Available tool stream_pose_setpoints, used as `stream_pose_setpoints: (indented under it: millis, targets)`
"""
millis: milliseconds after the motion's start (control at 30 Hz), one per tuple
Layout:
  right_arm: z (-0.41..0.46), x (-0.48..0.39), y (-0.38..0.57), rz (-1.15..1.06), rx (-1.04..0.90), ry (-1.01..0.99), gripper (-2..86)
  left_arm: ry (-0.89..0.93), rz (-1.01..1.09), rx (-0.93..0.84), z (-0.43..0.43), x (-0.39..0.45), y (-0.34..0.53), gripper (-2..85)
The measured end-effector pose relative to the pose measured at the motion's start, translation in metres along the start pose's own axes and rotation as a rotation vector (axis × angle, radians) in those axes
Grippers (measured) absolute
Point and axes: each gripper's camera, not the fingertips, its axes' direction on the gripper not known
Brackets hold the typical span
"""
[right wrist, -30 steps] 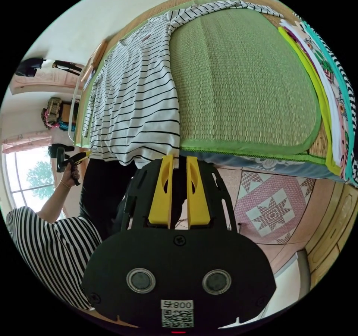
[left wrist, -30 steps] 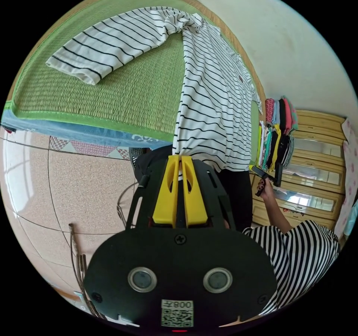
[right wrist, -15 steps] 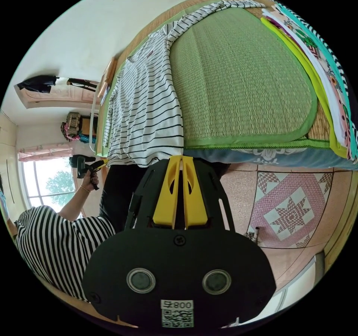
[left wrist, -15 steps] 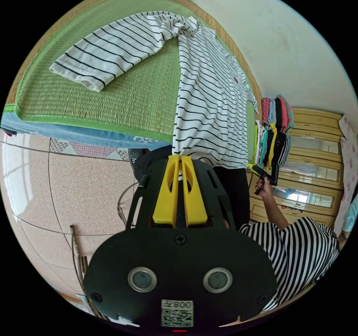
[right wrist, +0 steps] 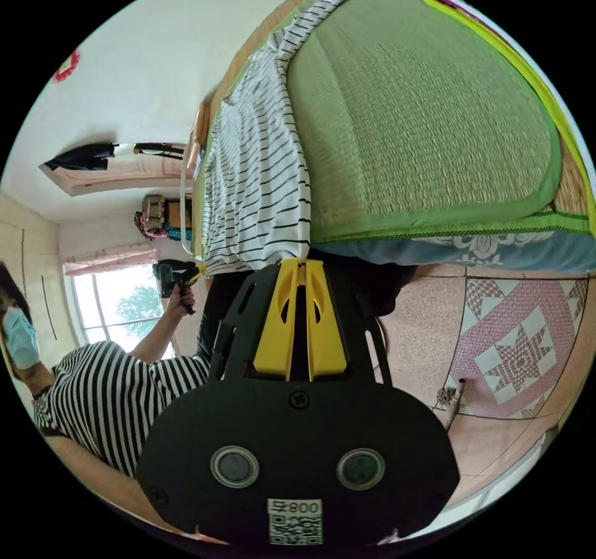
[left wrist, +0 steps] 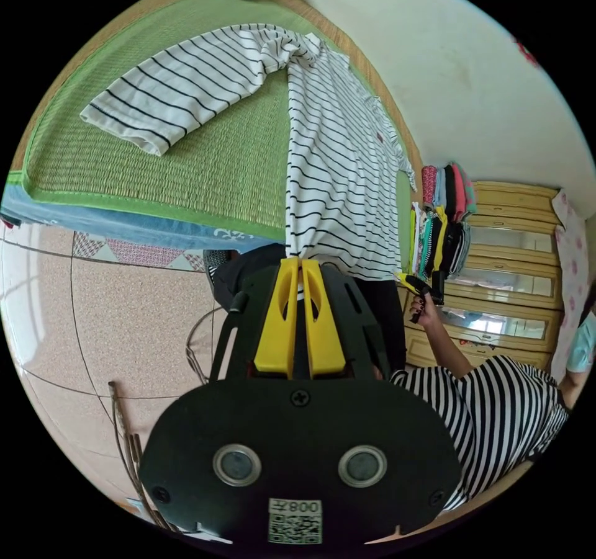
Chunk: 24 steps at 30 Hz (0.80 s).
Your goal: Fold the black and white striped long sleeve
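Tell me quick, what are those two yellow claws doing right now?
Left gripper: shut on the striped shirt hem.
Right gripper: shut on the same hem's other corner.

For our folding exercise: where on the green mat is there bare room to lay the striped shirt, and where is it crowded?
Bare mat runs between the striped shirt and the pile of clothes. Another free patch lies below the spread sleeve, reaching the mat's near edge. It is crowded at the near edge, where both tongs, left and right, pinch the hem.

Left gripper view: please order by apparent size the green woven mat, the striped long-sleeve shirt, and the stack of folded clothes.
1. Green woven mat and black and white striped long-sleeve shirt: similar, unsure.
2. Stack of folded clothes: smallest, though it lies farther away.
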Motion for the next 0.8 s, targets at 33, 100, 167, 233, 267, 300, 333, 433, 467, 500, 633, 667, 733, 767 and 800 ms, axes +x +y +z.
stream_pose_setpoints:
  millis: [33, 100, 167, 233, 267, 300, 333, 433, 467, 500, 633, 667, 733, 767, 800]
  targets:
    - [-0.007, -0.001, 0.002, -0.02, 0.007, 0.0, 2.4, 0.0, -0.005, 0.008, -0.006, -0.004, 0.0, 0.7]
    - [-0.009, 0.003, 0.003, -0.021, -0.008, 0.026, 2.2, -0.001, -0.026, 0.005, -0.01, -0.012, 0.0, 0.7]
    - [0.007, 0.02, 0.001, 0.012, -0.076, 0.026, 2.2, 0.005, -0.068, 0.0, -0.013, -0.022, -0.003, 0.7]
    - [0.021, 0.034, -0.001, 0.053, -0.106, 0.025, 2.3, 0.003, -0.076, -0.005, -0.015, -0.023, -0.006, 0.7]
    - [0.026, 0.042, -0.002, 0.078, -0.099, 0.009, 2.4, -0.001, -0.072, -0.005, -0.019, -0.022, -0.009, 0.8]
    - [0.027, 0.046, -0.002, 0.091, -0.091, 0.004, 2.4, -0.002, -0.069, -0.005, -0.021, -0.021, -0.01, 0.8]
    - [0.028, 0.051, -0.001, 0.111, -0.073, 0.004, 2.4, -0.005, -0.06, 0.0, -0.027, -0.019, -0.012, 0.8]
    - [0.023, 0.066, -0.002, 0.165, -0.031, 0.019, 2.1, -0.023, -0.061, 0.029, -0.046, -0.016, -0.018, 0.8]
    - [0.018, 0.072, -0.002, 0.187, -0.002, 0.017, 1.8, -0.023, -0.07, 0.052, -0.055, -0.016, -0.021, 0.8]
    - [0.015, 0.074, -0.003, 0.197, 0.019, 0.016, 1.7, -0.021, -0.075, 0.065, -0.06, -0.015, -0.023, 0.8]
    - [-0.002, 0.054, -0.039, 0.123, 0.14, 0.032, 0.5, -0.038, -0.032, 0.127, -0.089, 0.001, -0.051, 0.4]
    - [0.0, 0.04, -0.063, 0.081, 0.15, 0.054, 0.4, -0.051, -0.004, 0.128, -0.093, 0.01, -0.067, 0.4]
    - [0.008, 0.015, -0.105, 0.007, 0.152, 0.08, 0.2, -0.066, 0.031, 0.129, -0.096, 0.023, -0.096, 0.3]
    - [0.017, -0.003, -0.137, -0.045, 0.149, 0.103, 0.2, -0.081, 0.051, 0.138, -0.098, 0.033, -0.116, 0.3]
    - [0.021, -0.013, -0.153, -0.07, 0.148, 0.119, 0.2, -0.089, 0.065, 0.143, -0.099, 0.038, -0.127, 0.2]
